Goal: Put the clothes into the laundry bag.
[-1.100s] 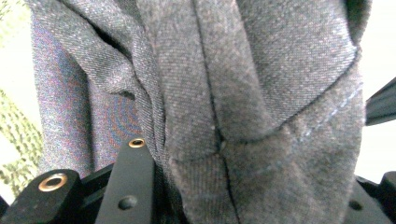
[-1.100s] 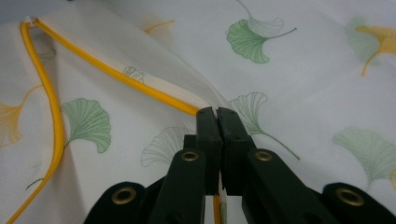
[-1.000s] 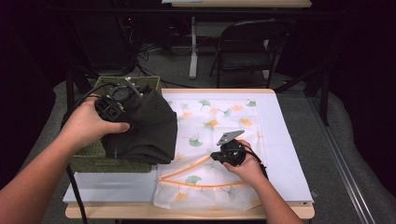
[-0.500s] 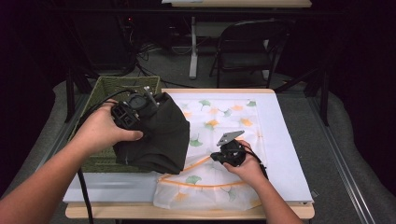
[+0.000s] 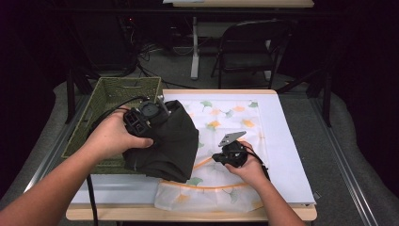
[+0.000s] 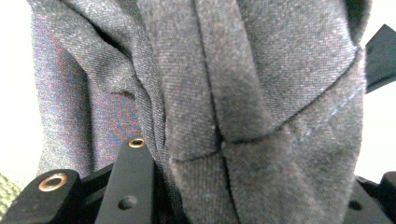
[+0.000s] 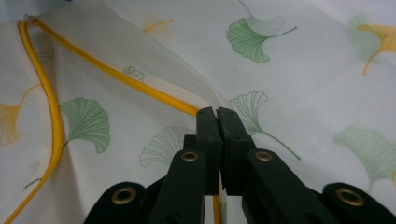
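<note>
While both grippers grip fabric, a dark garment hangs over the mesh bag's mouth.

As seen from the high view, the left gripper (image 5: pixel 155 112) is clamped on the top of the dark grey garment (image 5: pixel 167 141), which droops from it across the right edge of the green wicker basket (image 5: pixel 110 94) and onto the counter (image 5: pixel 287 136). Its own camera shows twill folds bunched between its jaws. Nearer the front edge, the right gripper (image 7: pixel 217 116) has its jaws pressed together on the orange-piped rim of the ginkgo-print mesh bag (image 7: pixel 140 65), lifting that edge slightly off the bag's lower layer.
</note>
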